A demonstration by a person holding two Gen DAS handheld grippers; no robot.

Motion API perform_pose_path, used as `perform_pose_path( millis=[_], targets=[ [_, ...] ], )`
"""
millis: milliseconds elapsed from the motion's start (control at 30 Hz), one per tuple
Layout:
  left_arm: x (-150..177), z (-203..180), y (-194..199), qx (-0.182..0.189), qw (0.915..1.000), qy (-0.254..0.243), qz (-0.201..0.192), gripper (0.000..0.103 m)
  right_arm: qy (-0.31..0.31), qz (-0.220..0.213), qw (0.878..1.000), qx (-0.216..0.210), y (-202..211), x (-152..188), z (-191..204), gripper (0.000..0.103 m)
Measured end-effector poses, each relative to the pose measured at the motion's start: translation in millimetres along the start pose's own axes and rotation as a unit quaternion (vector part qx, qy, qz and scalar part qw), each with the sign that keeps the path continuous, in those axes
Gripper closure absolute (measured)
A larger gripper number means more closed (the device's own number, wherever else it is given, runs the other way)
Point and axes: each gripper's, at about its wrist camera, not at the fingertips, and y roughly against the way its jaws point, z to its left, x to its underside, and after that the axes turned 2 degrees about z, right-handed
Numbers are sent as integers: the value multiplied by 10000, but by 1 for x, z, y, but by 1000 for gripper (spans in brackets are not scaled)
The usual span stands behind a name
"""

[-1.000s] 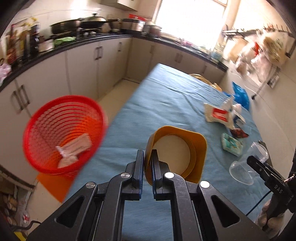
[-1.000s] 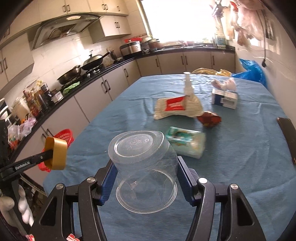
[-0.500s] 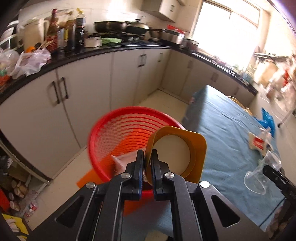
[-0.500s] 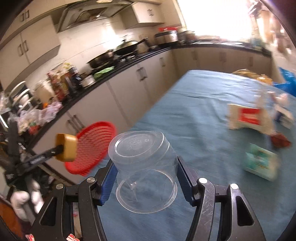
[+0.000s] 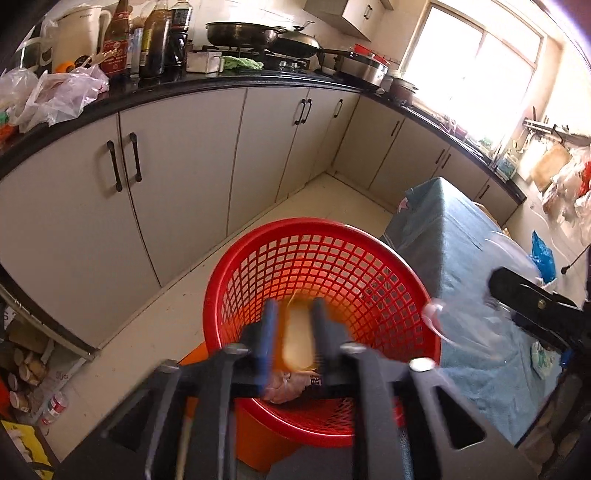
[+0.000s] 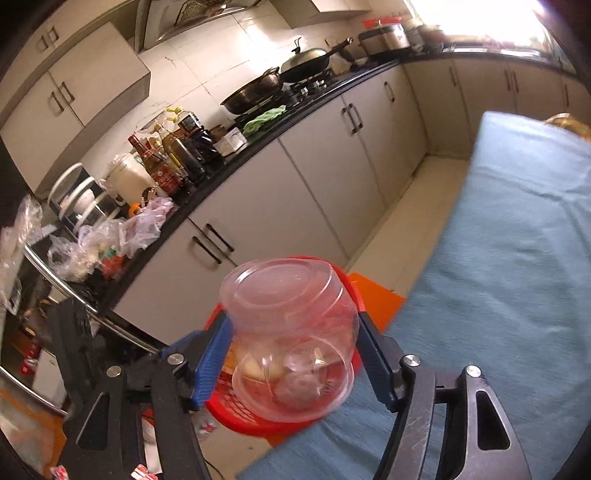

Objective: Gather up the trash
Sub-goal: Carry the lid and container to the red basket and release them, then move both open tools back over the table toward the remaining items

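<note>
A red mesh basket (image 5: 343,258) stands on the floor beside the blue-clothed table (image 5: 454,243). My left gripper (image 5: 293,332) hangs over the basket with its jaws parted; a blurred yellow paper bowl (image 5: 297,341) lies between and below the fingers, loose over the basket. Crumpled wrappers (image 5: 286,387) lie in the basket. My right gripper (image 6: 295,347) is shut on a clear plastic cup (image 6: 291,332), bottom facing away, held above the basket rim (image 6: 345,278). The cup shows blurred in the left wrist view (image 5: 465,332).
Grey kitchen cabinets (image 5: 177,177) run behind the basket under a black counter with bottles (image 5: 147,37), plastic bags (image 5: 51,96) and pans (image 5: 240,33). An orange mat (image 6: 373,295) lies under the basket. A green packet (image 5: 543,360) lies on the table edge.
Both grippers swung left from the table to over the basket. The left jaws opened and the yellow bowl came free. The right gripper still holds the cup.
</note>
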Motion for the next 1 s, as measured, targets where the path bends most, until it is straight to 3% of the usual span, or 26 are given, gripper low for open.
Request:
perform_pose_path(
  millis=[67, 467, 800, 1000],
  targets=[
    [1, 3, 6, -22, 9998, 108, -153, 46, -46, 48, 10000, -58, -8, -2, -1, 27],
    [16, -4, 27, -206, 9990, 81, -396, 42, 84, 47, 9992, 397, 15, 16, -18, 25],
    [33, -26, 40, -477, 9973, -222, -511, 39, 829, -359, 9868, 1343, 61, 53, -21, 24],
    [44, -49, 50, -585, 9952, -508, -597, 37, 533, -168, 9878, 1452, 82, 69, -41, 24]
  ],
)
